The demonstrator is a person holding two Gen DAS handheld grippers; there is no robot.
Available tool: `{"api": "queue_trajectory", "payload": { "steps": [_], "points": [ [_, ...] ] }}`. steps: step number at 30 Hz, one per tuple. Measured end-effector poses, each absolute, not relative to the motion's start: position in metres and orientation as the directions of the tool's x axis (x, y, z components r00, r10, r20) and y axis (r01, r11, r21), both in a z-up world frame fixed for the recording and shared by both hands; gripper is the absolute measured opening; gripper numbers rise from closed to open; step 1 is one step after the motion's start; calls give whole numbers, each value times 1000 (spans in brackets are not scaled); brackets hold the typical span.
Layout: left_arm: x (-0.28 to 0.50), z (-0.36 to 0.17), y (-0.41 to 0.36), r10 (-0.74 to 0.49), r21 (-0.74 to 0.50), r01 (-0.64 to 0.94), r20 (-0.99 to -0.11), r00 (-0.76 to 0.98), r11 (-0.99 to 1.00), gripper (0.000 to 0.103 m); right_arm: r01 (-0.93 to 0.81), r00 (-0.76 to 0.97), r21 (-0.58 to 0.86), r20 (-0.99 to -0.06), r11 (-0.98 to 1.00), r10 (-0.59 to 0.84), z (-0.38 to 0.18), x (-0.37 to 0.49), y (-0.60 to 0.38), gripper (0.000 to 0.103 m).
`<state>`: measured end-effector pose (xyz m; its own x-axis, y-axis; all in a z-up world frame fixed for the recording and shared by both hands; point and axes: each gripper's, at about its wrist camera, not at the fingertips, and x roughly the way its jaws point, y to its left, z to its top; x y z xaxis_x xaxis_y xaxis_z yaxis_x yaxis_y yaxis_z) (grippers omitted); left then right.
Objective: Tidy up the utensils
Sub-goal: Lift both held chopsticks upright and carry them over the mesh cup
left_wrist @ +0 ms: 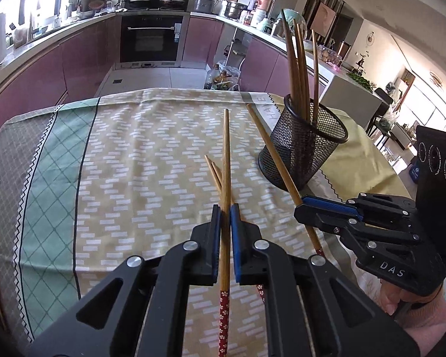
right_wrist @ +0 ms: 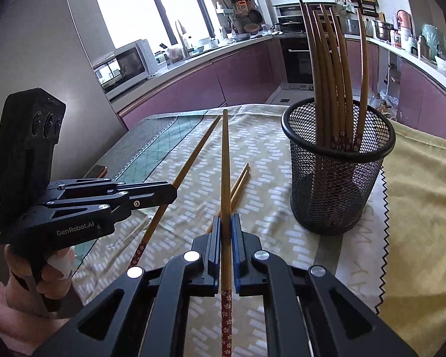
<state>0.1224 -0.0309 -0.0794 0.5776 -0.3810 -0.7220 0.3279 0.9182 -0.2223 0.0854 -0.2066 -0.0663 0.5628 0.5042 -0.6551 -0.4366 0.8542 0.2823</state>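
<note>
Left wrist view shows the left gripper (left_wrist: pixel 226 208) closed tight on a single chopstick (left_wrist: pixel 226 160), its blue pads pinching the bamboo shaft just ahead of the red flowered handle end, which trails back under the claw. The bare tip runs straight ahead of the fingers and looks lifted clear of the tablecloth (left_wrist: pixel 133 154). Gripping near the handle probably leaves the long tip free to be steered.

To this claw's right, the right gripper (left_wrist: pixel 300 203) is likewise clamped on a second chopstick (left_wrist: pixel 270 148), whose tip slants up and away toward the mesh holder (left_wrist: pixel 306 148). In the right wrist view the same grip shows from behind: the shaft passes between the closed pads, with the patterned end under the claw.

Ahead of both claws and low down, two more chopsticks (left_wrist: pixel 214 169) lie side by side on the cloth, partly hidden behind the held stick; these appear to be the remaining loose ones.

The holder, a black wire-mesh cup, stands upright ahead and to the right of the right claw, and further right of the left one. It holds a bundle of matching chopsticks (right_wrist: pixel 330 74) set handle-down, their patterned ends visible through the mesh and plain tips fanning above the rim. There seems to be room inside for the two held sticks.
</note>
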Motion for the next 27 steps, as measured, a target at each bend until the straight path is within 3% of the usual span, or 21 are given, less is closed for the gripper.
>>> {"api": "queue_trajectory", "payload": {
  "steps": [27],
  "points": [
    [93, -40, -34, -433, -223, 390, -657, 617, 893, 7, -452, 621, 286, -579, 845, 528, -43, 74, -218, 6]
  ]
}}
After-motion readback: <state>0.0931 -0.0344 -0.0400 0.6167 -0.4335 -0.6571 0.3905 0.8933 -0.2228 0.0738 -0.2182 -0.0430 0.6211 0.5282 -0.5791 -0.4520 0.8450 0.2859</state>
